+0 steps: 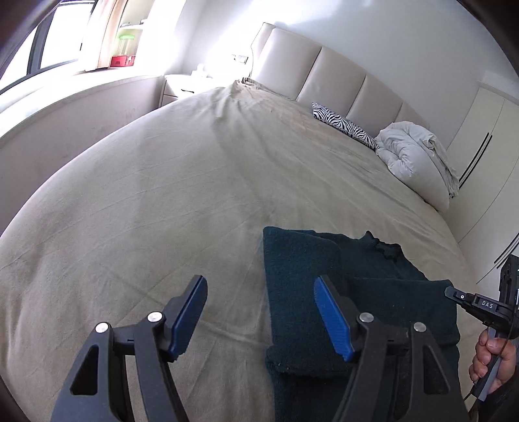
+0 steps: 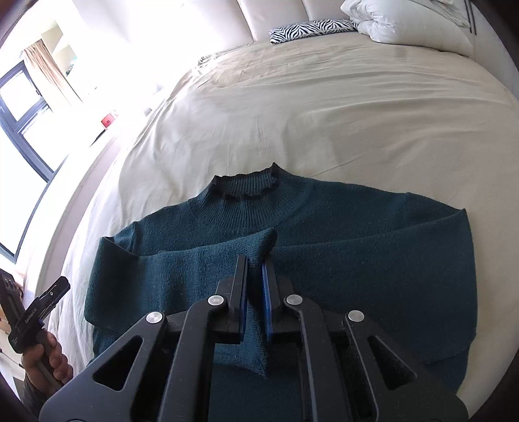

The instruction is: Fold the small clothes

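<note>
Teal sweater (image 2: 324,233) lies flat on the beige bedsheet (image 2: 324,107), collar toward 12 o'clock, both sleeves folded across the chest. Right gripper (image 2: 254,269): jaws clenched on the left sleeve's cuff (image 2: 256,246) at the garment's centre. Left gripper (image 1: 259,311): jaws released, holding nothing, hovering over the sweater's left edge. Zebra pillow (image 2: 311,29) and white duvet (image 2: 405,22) sit at 1 o'clock by the headboard (image 1: 324,74).
</note>
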A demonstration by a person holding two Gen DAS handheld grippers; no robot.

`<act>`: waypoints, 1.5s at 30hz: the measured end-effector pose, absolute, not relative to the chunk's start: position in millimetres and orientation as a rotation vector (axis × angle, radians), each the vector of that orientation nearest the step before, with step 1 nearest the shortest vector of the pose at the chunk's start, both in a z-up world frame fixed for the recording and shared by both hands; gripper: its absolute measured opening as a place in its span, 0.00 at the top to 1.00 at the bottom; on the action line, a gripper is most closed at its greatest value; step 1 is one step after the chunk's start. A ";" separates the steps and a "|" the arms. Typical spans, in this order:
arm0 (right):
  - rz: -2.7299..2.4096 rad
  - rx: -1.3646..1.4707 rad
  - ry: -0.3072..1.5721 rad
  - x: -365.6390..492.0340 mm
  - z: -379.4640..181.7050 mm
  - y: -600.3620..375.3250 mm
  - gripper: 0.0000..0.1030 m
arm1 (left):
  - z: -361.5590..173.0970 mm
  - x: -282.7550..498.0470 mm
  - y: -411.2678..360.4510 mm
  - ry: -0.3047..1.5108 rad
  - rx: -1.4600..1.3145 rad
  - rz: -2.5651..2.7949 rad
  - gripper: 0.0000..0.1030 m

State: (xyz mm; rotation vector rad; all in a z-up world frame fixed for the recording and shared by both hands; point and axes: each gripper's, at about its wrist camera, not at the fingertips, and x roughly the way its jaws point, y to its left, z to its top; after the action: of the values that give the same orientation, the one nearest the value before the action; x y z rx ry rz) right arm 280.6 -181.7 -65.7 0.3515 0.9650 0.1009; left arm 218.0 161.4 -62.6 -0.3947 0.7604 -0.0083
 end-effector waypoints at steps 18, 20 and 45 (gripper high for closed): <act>0.036 0.402 1.031 289.6 -139.2 -226.6 0.93 | -112.2 303.1 122.9 0.912 -0.218 0.048 0.84; 0.033 0.405 1.028 291.0 -142.5 -226.8 0.93 | -115.9 302.1 121.5 0.902 -0.203 0.051 0.86; -0.039 0.324 0.986 251.2 -138.9 -216.6 0.86 | -118.7 235.5 95.2 0.864 -0.031 0.049 0.83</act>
State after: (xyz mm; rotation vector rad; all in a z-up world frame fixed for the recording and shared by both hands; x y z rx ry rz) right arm 251.2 -216.6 -138.9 0.3243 0.9856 -0.0394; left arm 235.5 95.2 -118.7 -0.0312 0.8641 0.0486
